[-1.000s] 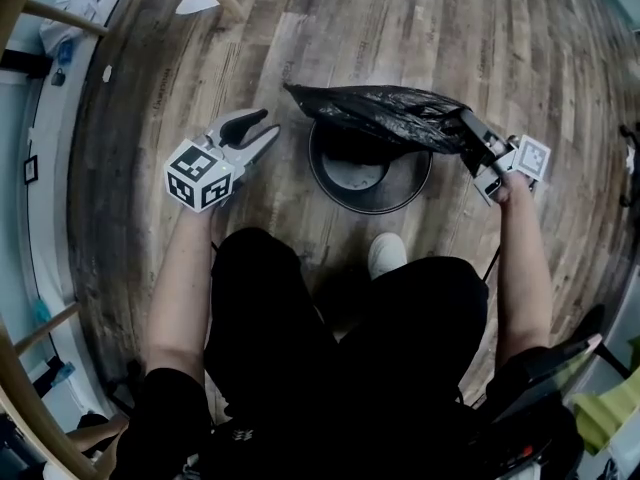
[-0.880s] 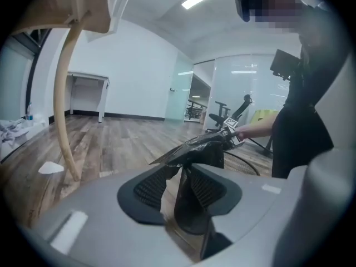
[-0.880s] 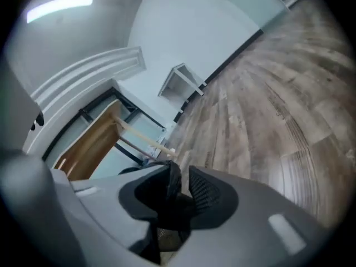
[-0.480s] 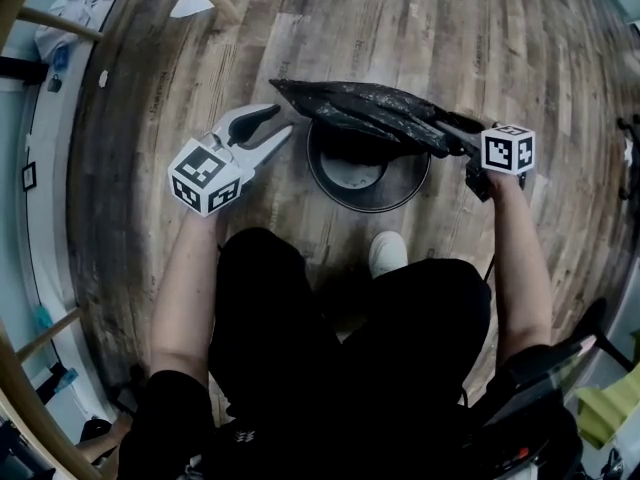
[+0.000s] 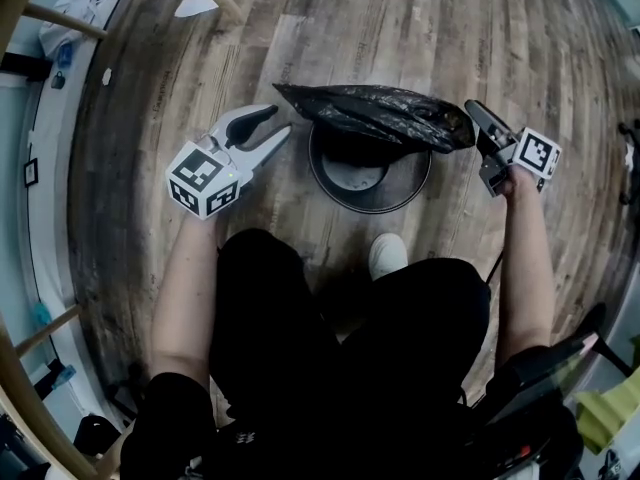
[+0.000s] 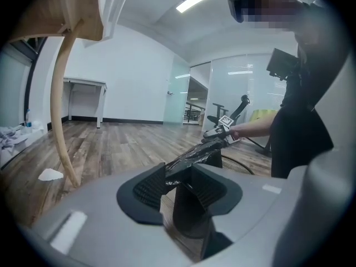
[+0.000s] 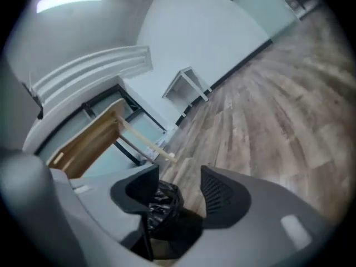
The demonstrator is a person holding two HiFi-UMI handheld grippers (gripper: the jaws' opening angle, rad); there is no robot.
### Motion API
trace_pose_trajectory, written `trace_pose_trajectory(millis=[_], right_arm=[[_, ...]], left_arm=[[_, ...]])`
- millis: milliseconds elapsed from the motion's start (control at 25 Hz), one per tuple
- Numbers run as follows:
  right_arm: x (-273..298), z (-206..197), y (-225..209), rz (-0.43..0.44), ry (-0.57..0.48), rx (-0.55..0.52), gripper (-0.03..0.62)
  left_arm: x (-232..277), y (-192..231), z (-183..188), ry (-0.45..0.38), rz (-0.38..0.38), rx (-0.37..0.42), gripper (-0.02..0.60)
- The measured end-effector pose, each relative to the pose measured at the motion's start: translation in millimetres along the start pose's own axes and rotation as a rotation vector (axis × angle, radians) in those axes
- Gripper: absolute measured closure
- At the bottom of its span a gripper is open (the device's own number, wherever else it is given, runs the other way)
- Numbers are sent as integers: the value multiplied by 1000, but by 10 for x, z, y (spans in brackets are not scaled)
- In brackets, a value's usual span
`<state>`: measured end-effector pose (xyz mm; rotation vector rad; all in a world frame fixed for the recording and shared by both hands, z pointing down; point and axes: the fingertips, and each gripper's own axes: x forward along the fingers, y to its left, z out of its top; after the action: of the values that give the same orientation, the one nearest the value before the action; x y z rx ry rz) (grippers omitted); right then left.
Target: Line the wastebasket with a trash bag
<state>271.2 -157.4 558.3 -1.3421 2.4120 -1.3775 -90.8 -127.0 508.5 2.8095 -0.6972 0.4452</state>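
The jaws of the right gripper (image 7: 179, 176) have just been opening round the bag (image 5: 375, 116), seemingly to leave it draped on the bin (image 5: 370, 206); the left gripper (image 5: 275, 121) waits half-open, empty.

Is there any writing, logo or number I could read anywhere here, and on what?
None: no readable words, numbers or brands in any view.
Left marker cube and right marker cube: black-and-white square patterns, not letters.
Trash bag and wastebasket: plain dark surfaces, no print visible.

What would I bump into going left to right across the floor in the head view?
Left tool → wastebasket → right tool.
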Motion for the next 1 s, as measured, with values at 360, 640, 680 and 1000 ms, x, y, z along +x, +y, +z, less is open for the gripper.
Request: trace_pose_trajectory(millis=[360,640,680,1000], right_arm=[[89,-420,1657,387,319,-655,367],[375,-869,1321,263,511,-698,441],[369,-876,1350,267,506,-725,516],[167,-1056,1822,398,474,-1151,580]], left_arm=[[141,-82,163,4,-34,40,411],[299,-183,263,23,-82,74,381],[306,-194,273,28,-89,83,375],[483,-313,349,89,-214,198,276]])
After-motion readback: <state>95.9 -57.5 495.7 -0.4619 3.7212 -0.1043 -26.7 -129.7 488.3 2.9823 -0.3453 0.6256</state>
